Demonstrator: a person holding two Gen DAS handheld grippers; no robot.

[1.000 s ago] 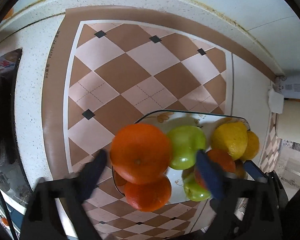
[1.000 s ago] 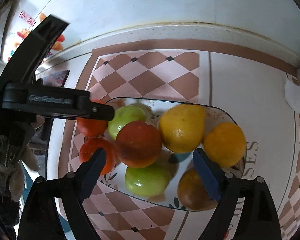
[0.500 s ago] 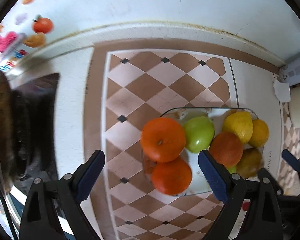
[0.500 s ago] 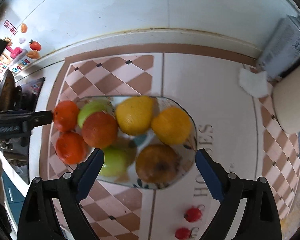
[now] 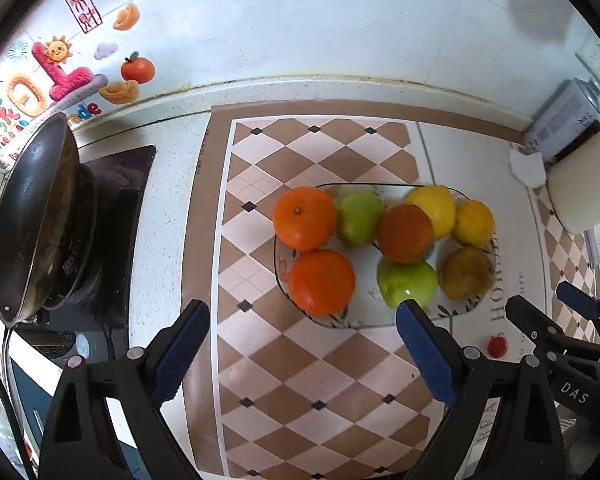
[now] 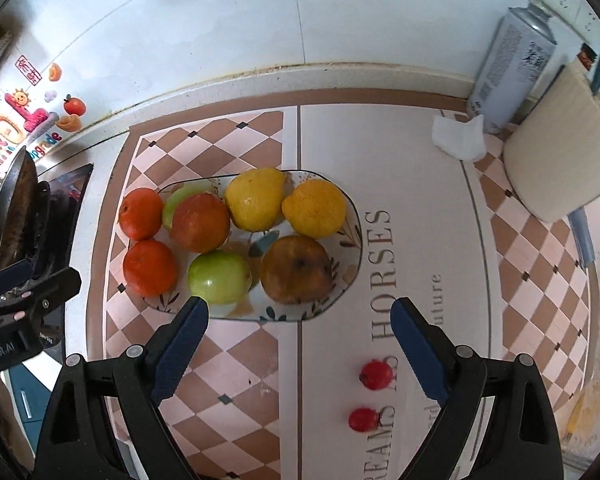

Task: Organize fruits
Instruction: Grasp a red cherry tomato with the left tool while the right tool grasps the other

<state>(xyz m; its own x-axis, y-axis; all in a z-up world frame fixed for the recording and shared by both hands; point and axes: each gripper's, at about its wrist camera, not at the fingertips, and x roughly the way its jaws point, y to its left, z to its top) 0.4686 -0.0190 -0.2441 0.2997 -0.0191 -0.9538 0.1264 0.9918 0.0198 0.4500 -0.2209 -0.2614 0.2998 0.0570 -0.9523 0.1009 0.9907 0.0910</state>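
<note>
Both hand-held grippers, left (image 5: pixel 302 346) and right (image 6: pixel 298 344), are hanging spread and empty near the fruit plate (image 6: pixel 350 256). We are seeing two small red fruits (image 6: pixel 375 375) beside the plate in the right view only. Patterned mat (image 5: pixel 320 156) is covering the counter (image 5: pixel 168 184).

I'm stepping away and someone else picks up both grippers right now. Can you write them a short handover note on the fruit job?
Left gripper: open, empty, above the mat in front of the plate.
Right gripper: open, empty, over the plate's near edge.
Plate holds eight fruits: two oranges at its left end, two green apples, a reddish orange, two yellow fruits and a brown pear.
Done: those fruits are gathered on the plate.
Left: two small red fruits lie loose on the mat near the right gripper; probably plate them next.
</note>
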